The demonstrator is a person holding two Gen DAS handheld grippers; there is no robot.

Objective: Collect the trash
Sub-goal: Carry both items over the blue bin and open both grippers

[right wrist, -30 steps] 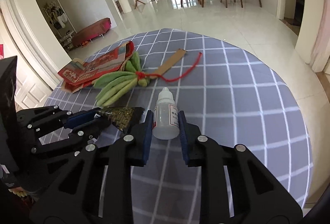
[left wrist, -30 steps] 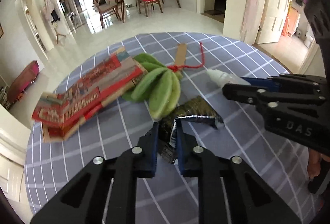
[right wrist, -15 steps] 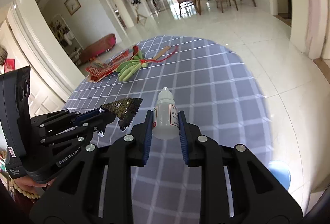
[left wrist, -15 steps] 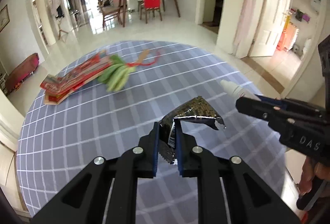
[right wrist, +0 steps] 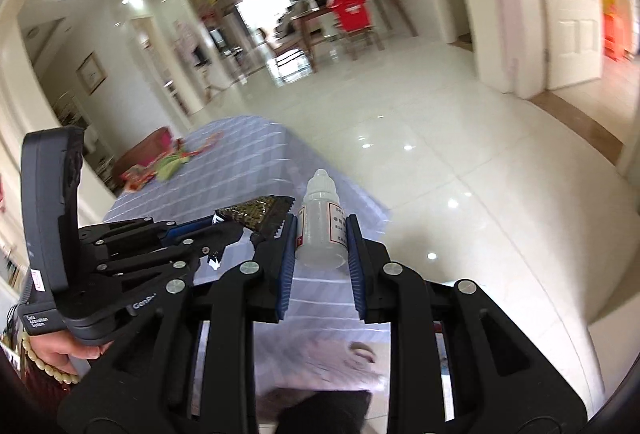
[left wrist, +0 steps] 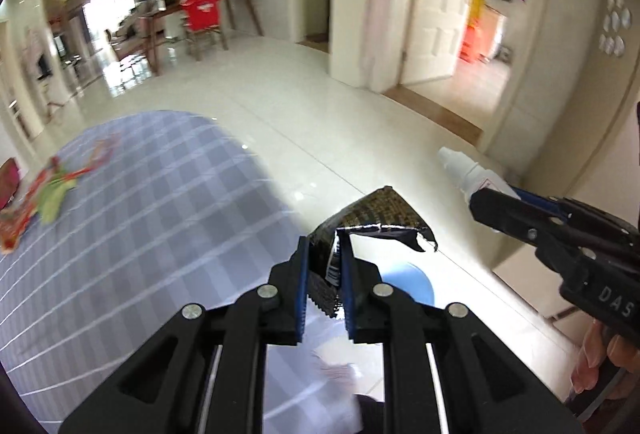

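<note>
My left gripper (left wrist: 325, 254) is shut on a dark torn foil wrapper (left wrist: 376, 218), held in the air past the table's right edge. The wrapper (right wrist: 260, 212) and left gripper (right wrist: 224, 230) also show in the right wrist view. My right gripper (right wrist: 322, 234) is shut on a small white dropper bottle (right wrist: 320, 230), upright between the pads. The bottle (left wrist: 468, 174) and right gripper (left wrist: 492, 202) show at the right of the left wrist view. Both are lifted well off the table.
The round table with a grey checked cloth (left wrist: 140, 202) lies to the left and below. A red booklet and green felt bananas (left wrist: 44, 194) stay at its far side. A blue round object (left wrist: 416, 280) sits on the white tiled floor (left wrist: 320, 122) below my left gripper.
Both grippers have lifted and swung right, away from the table, carrying the wrapper and bottle. The table has slid to the left of both views and the floor now fills the middle.
</note>
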